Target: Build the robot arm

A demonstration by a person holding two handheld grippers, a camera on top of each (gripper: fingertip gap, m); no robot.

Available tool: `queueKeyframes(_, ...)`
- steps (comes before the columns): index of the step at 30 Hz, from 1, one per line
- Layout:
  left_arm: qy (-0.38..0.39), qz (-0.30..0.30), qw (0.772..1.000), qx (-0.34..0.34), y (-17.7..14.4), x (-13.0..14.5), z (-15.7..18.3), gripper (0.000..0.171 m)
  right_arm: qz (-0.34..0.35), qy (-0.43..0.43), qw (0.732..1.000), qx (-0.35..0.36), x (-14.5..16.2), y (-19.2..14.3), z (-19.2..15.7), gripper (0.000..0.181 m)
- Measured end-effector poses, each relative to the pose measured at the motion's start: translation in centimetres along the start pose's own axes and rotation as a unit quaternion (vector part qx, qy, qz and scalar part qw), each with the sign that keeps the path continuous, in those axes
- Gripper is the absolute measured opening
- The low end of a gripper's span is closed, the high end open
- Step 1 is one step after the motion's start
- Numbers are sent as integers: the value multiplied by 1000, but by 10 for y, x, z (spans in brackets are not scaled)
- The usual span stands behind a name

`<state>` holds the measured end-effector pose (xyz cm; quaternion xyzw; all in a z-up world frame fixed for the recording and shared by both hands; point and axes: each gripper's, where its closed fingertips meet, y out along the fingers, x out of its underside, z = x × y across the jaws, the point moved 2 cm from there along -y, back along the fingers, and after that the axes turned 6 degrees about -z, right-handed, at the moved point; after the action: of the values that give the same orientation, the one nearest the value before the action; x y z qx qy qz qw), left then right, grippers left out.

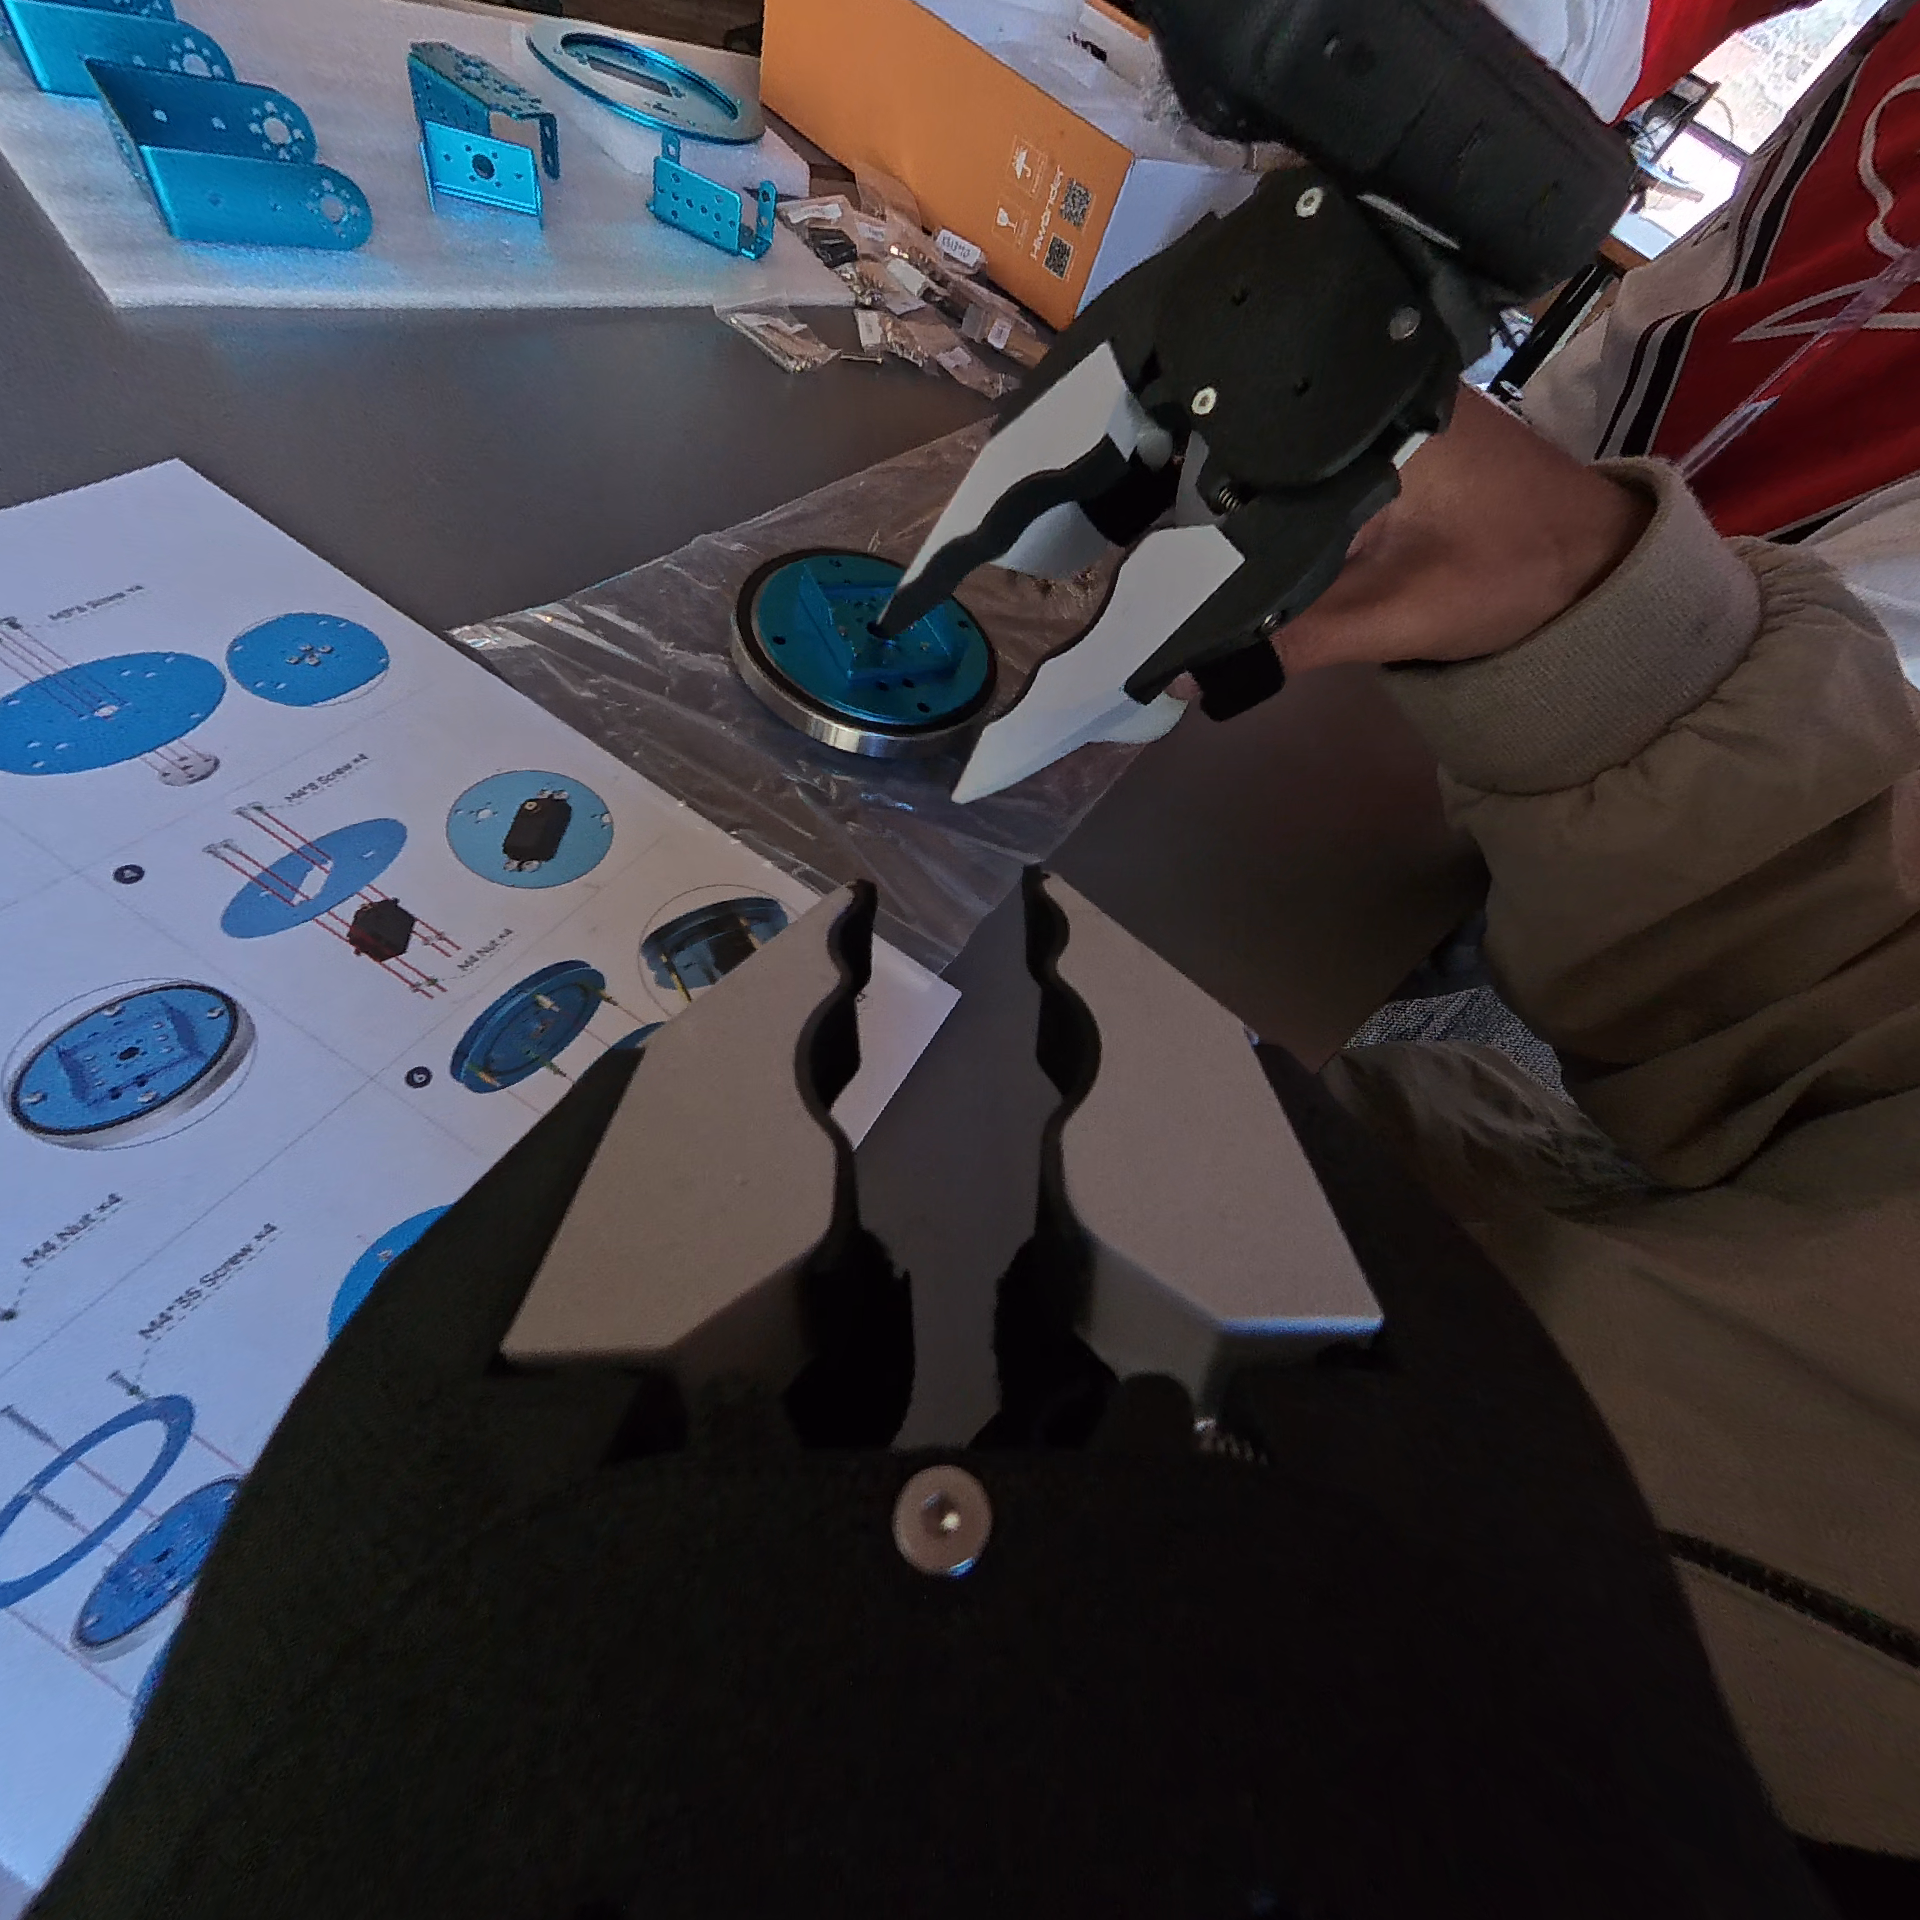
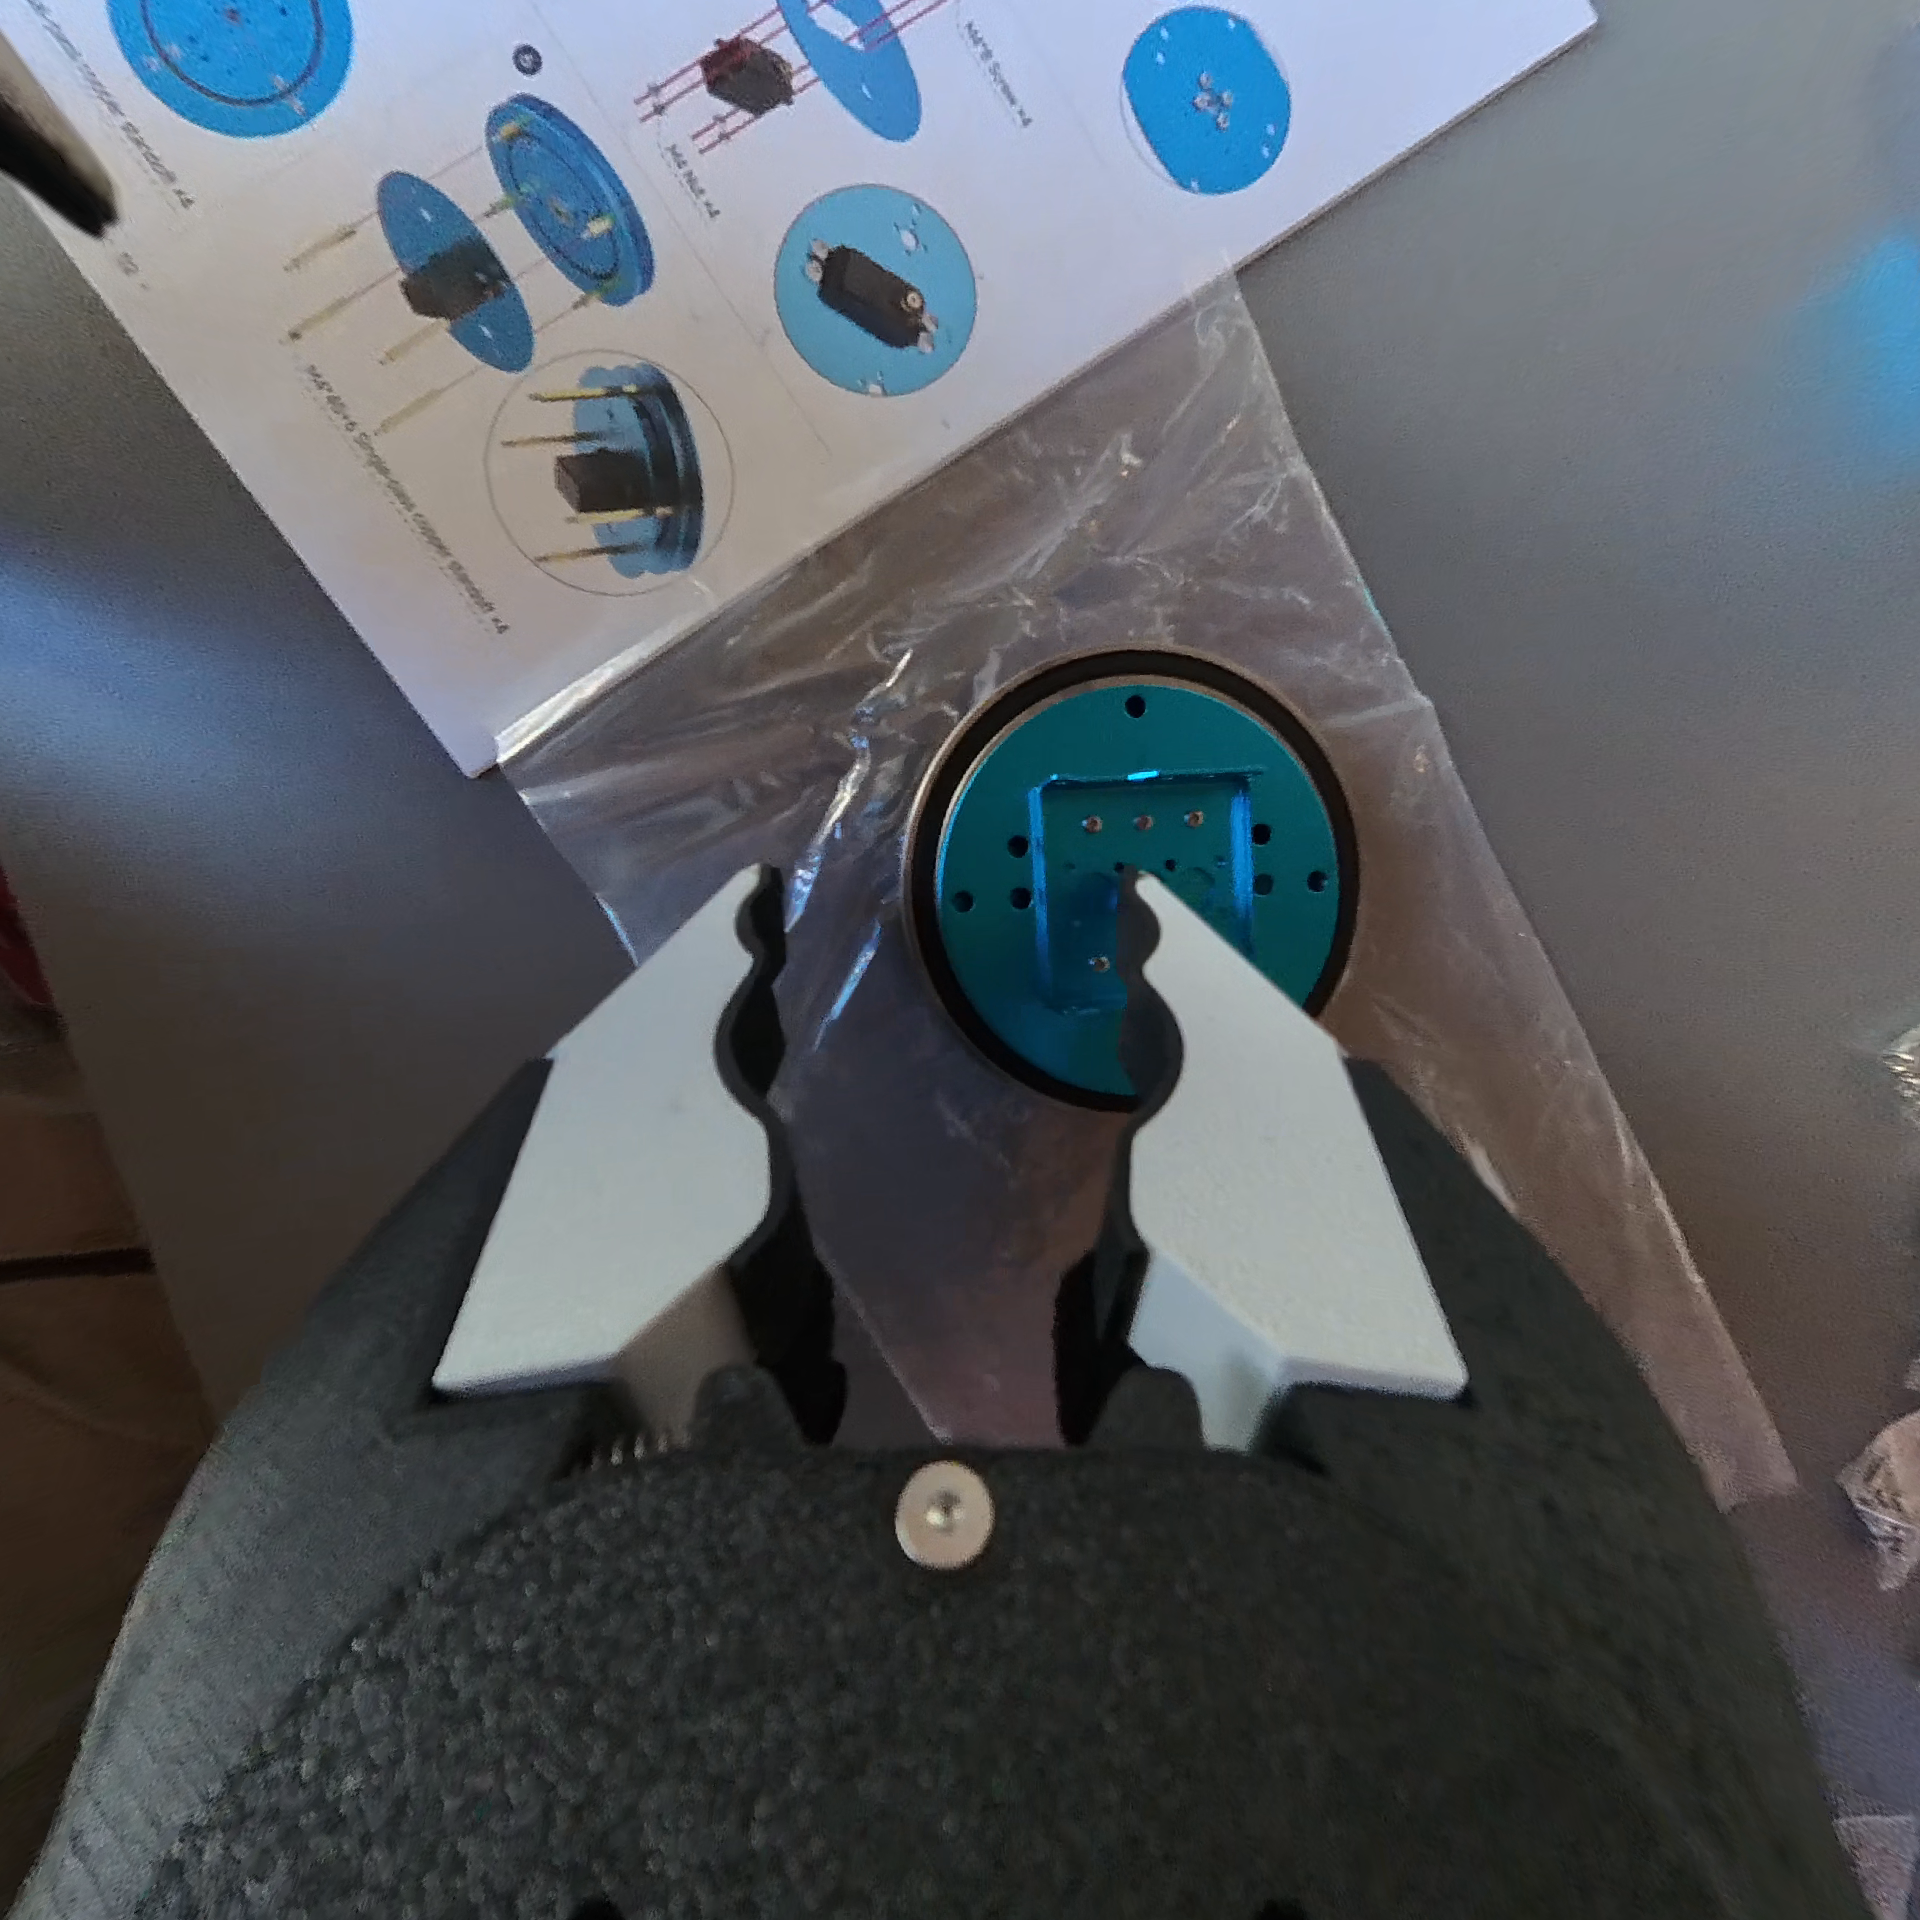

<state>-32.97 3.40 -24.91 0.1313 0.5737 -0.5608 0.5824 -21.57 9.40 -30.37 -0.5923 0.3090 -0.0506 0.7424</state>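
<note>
A round blue disc (image 1: 777, 636) in a steel ring lies flat on a clear plastic bag (image 1: 665, 686) on the grey table. A small blue U-bracket (image 1: 844, 636) sits on the disc. My right gripper (image 1: 925, 712) is open and straddles the disc's near side. One fingertip (image 1: 914, 597) rests inside the bracket, the other is off the disc over the bag. In the right wrist view the disc (image 2: 987, 831), bracket (image 2: 1070, 935) and gripper (image 2: 951, 881) show the same. My left gripper (image 1: 948, 891) is open and empty. It hovers short of the disc, over the bag's near edge.
A white printed sheet with assembly diagrams (image 1: 260, 935) lies left of the bag. Far back are blue metal brackets (image 1: 239, 156), a blue ring (image 1: 644, 83), an orange box (image 1: 935, 135) and small bags of screws (image 1: 904, 301). A person's beige sleeve (image 1: 1662, 831) fills the right.
</note>
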Motion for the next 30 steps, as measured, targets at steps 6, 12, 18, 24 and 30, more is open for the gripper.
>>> queueKeyframes(6,0,-1,1000,2,1,0,1,29,54,10,998,9,-6,-13,0,62)
queueKeyframes(12,-1,-1,1000,2,1,1,0,29,242,68,967,30,-5,-52,-8,49)
queueKeyframes(18,-5,-5,1000,-6,2,3,-5,29,303,123,941,88,30,-70,-16,39)
queueKeyframes(24,-1,-10,999,-44,-3,4,-15,29,322,172,926,90,52,-75,-8,29)
queueKeyframes(30,-7,1,994,-109,-12,0,-40,29,353,184,915,68,56,-78,-2,30)
